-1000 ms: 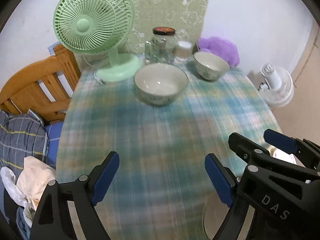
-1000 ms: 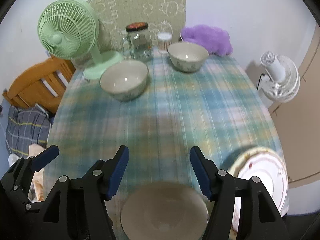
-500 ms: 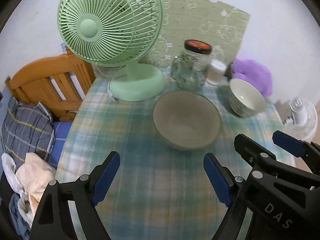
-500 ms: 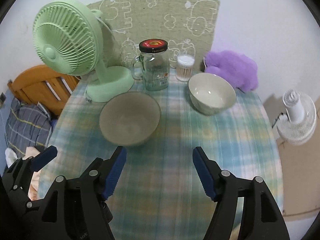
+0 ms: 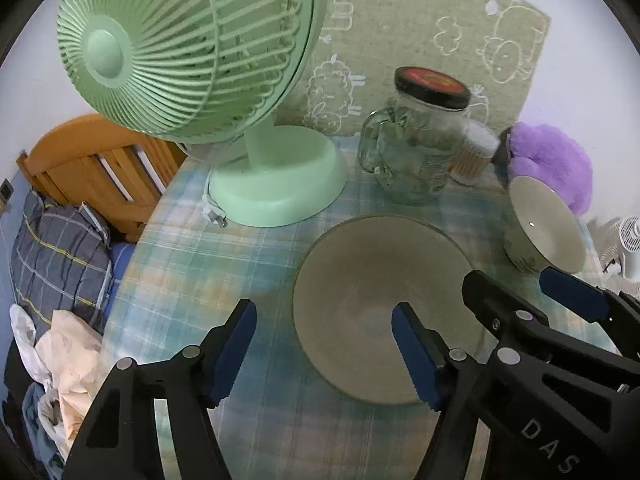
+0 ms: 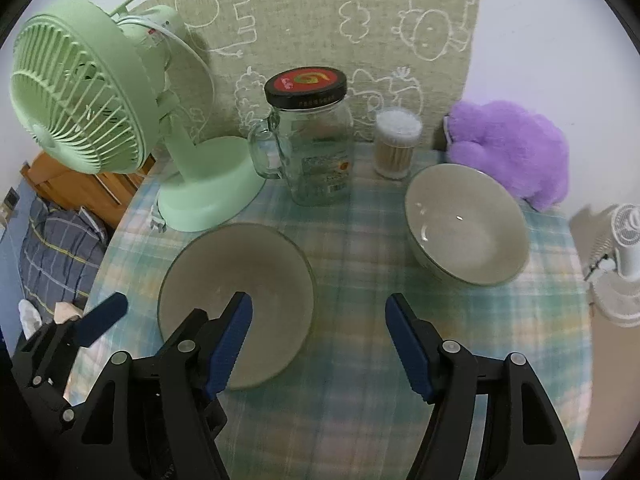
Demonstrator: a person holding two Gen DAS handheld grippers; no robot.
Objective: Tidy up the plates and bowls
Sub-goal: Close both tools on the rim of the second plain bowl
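Observation:
A large grey-green bowl (image 5: 360, 280) (image 6: 260, 264) stands on the plaid tablecloth (image 5: 192, 276) in front of the fan. My left gripper (image 5: 324, 348) straddles its left rim, one finger outside and one inside; its jaws are closing and do not touch the bowl. My right gripper (image 6: 320, 344) straddles the right rim the same way, jaws closing a little, pads clear of the bowl. A smaller bowl (image 5: 544, 236) (image 6: 468, 228) sits to the right by the purple plush. In the right wrist view one left fingertip (image 6: 104, 312) shows at the lower left.
A green desk fan (image 5: 180, 48) (image 6: 80, 92) stands behind the large bowl. A lidded glass jar (image 6: 316, 148) and a cotton-swab tub (image 6: 396, 144) are at the back. A purple plush (image 6: 508, 148) lies far right. A wooden chair (image 5: 92, 168) stands left, a white fan (image 6: 624, 240) right.
Both grippers have moved forward across the table and lower, so the large bowl now lies under them. The left jaws have narrowed. The plate and the nearest bowl have left the view.

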